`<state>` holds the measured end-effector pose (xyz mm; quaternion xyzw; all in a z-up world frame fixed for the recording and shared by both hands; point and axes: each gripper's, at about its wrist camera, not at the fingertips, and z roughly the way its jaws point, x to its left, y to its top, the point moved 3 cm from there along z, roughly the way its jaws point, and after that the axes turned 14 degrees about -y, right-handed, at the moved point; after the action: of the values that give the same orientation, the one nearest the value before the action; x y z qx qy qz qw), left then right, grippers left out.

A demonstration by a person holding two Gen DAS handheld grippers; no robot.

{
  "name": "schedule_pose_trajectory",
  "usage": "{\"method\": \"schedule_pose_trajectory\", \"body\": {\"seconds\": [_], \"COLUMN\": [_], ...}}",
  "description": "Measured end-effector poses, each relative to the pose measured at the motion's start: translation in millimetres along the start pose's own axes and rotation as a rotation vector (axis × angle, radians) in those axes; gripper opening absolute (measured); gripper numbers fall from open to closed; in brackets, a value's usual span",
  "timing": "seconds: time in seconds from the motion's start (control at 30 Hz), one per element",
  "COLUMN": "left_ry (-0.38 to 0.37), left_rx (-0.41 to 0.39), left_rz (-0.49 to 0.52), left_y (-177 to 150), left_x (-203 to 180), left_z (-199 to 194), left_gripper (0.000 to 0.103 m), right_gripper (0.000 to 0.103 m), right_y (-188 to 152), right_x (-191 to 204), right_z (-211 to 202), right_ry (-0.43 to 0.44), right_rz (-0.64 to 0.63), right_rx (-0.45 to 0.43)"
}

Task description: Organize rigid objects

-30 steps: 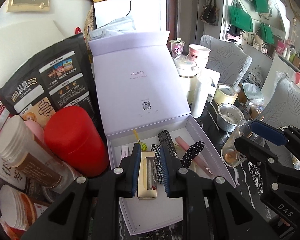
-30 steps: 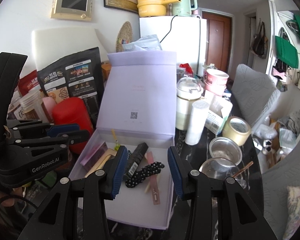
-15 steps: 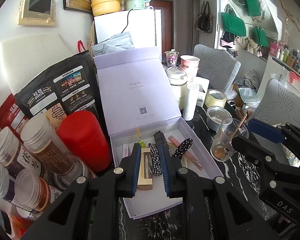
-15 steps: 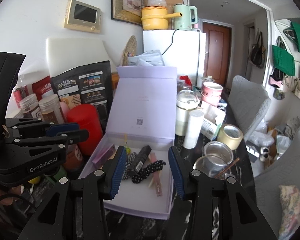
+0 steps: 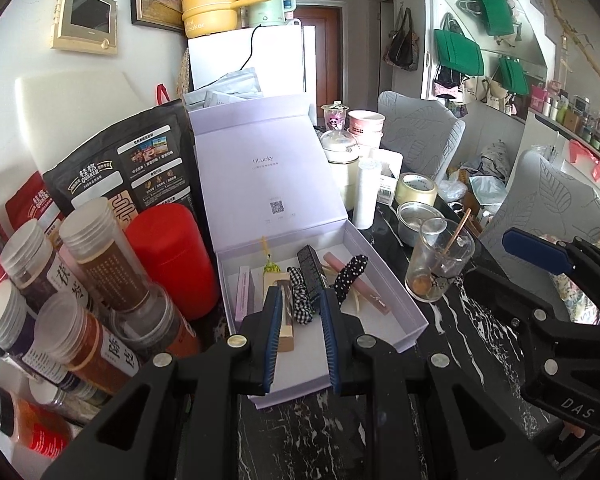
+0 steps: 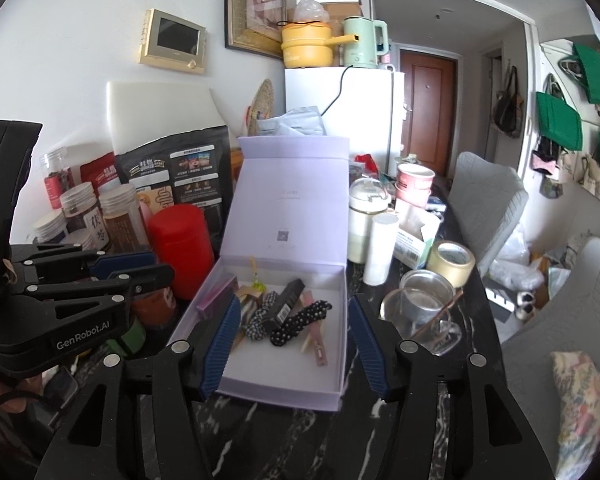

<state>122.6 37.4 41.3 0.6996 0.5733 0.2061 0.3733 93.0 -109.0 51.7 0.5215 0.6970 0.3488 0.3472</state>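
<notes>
Both grippers have pulled back from the lilac gift box [image 5: 384, 280] since a second ago, so it now sits smaller and farther off in each wrist view, with more of the black marble tabletop [image 6: 284, 432] showing in front. And the right gripper [image 6: 293, 342] has just been spreading its jaws, now standing wide with nothing between the blue pads, the box framed in the gap beyond them. Over on the left, the left gripper [image 5: 300, 338] is clenched to its narrowest, nothing pinched that I can make out, hovering at the box's near edge. Inside the box, lid propped upright at the far side, lie a polka-dot hair clip [image 6: 300, 322], a black rectangular case [image 6: 286, 304], a gingham scrunchie [image 5: 302, 300], a pink clip [image 5: 358, 286] and a tan carded item [image 5: 284, 316], hard to read behind the pad. Left of the box stand a red canister [image 6: 182, 250] and clear jars [image 5: 108, 264]; right of it a glass cup [image 5: 438, 266] and a tape roll [image 6: 451, 263].
</notes>
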Motion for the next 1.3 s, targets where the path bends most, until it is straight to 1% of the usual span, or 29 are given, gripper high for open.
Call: {"method": "schedule_pose_trajectory", "body": {"seconds": [0.07,0.3,0.57,0.8,0.9,0.93,0.97,1.0,1.03,1.07,1.1,1.3], "left_ry": [0.004,0.015,0.030,0.027,0.042,0.051,0.055,0.057,0.059,0.062,0.069,0.068], "left_rx": [-0.001,0.009,0.026,0.049,0.054,0.057,0.056,0.050,0.041,0.019,0.016,0.019], "left_rz": [-0.001,-0.023,-0.035,-0.052,-0.054,-0.055,-0.057,-0.061,-0.062,-0.059,-0.057,-0.051], "left_y": [-7,-33,-57,-73,-78,-79,-80,-80,-81,-81,-81,-80], "left_x": [-1,-6,-5,-3,-2,-2,-2,-1,0,0,-1,-3], "left_z": [-3,-10,-9,-3,-2,-2,-2,-3,-4,-6,-7,-9], "left_gripper": [0.020,0.020,0.020,0.020,0.020,0.029,0.060,0.083,0.103,0.103,0.103,0.103], "right_gripper": [0.061,0.062,0.063,0.063,0.063,0.063,0.063,0.063,0.063,0.063,0.063,0.063], "right_y": [-5,-31,-62,-77,-81,-82,-82,-83,-84,-84,-84,-85], "right_x": [1,2,3,5,5,5,5,5,5,5,4,3], "right_z": [-4,-10,-9,-9,-9,-9,-8,-8,-8,-8,-7,-7], "right_ry": [-0.002,-0.001,-0.036,-0.048,-0.051,-0.050,-0.049,-0.050,-0.051,-0.052,-0.052,-0.049], "right_rz": [0.001,0.015,0.031,0.022,0.016,0.015,0.014,0.013,0.013,0.012,0.013,0.016], "right_rx": [0.003,0.048,0.110,0.135,0.140,0.142,0.145,0.147,0.148,0.149,0.150,0.151]}}
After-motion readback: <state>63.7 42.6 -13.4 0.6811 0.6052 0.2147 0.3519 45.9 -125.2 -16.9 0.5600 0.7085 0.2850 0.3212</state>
